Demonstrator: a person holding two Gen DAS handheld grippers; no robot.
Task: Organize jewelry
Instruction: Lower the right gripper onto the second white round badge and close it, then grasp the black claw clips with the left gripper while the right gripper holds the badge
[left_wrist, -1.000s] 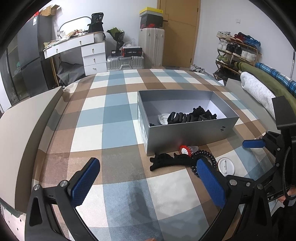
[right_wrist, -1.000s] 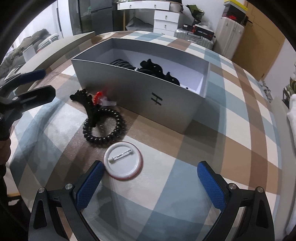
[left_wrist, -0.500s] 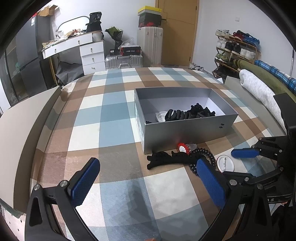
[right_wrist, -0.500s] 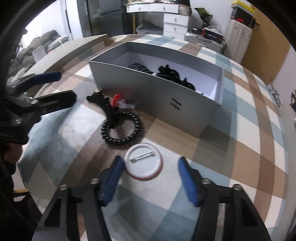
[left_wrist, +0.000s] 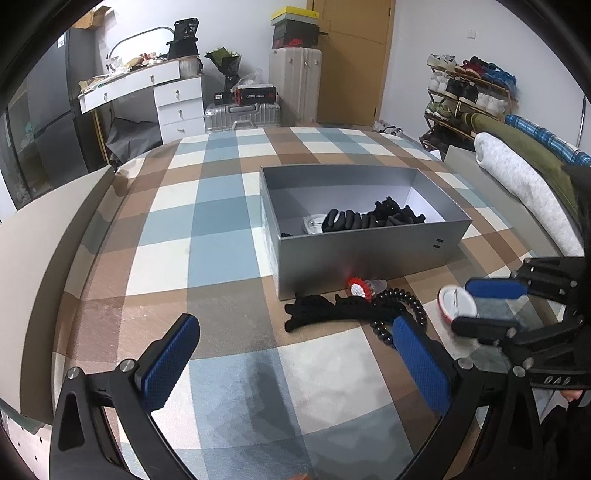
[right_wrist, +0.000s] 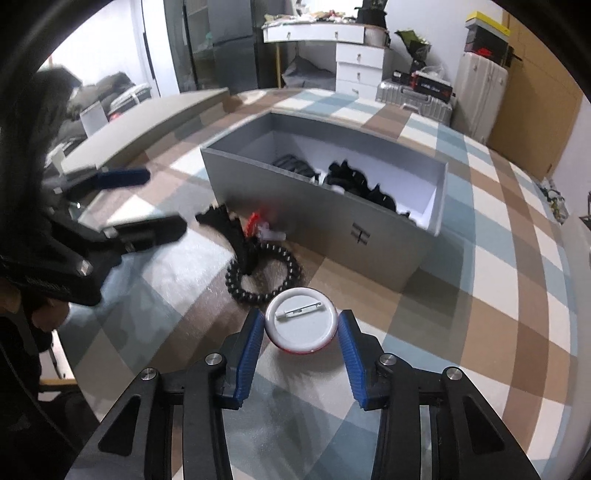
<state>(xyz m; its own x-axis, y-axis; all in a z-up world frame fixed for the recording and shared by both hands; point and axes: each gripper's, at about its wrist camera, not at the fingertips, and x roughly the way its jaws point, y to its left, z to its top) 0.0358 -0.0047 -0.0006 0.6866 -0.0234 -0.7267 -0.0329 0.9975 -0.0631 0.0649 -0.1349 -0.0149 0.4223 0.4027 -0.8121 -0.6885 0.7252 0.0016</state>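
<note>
A white pin badge (right_wrist: 300, 325) with a red rim lies back side up between the blue pads of my right gripper (right_wrist: 300, 332). Its jaws are closing and both pads touch the badge's rim. In the left wrist view the badge (left_wrist: 456, 301) sits tilted in the right gripper (left_wrist: 476, 306). Beside it lie a black beaded bracelet (right_wrist: 291, 266), a black hair clip (left_wrist: 317, 314) and a small red and white piece (left_wrist: 357, 287), all in front of the grey box (left_wrist: 369, 251). My left gripper (left_wrist: 295, 365) hangs open over the plaid cover, holding nothing.
The grey box (right_wrist: 332, 221) holds black hair items (left_wrist: 369, 219) and another white badge (left_wrist: 314, 223). Rolled blankets (left_wrist: 517, 184) lie along the bed's right side. A grey panel (left_wrist: 37, 240) borders the left. Suitcases, a drawer desk and a shoe rack stand beyond.
The right gripper's jaws have come in from wide open to both sides of the pin badge, which now sits tilted between the pads. The left gripper has kept still.
</note>
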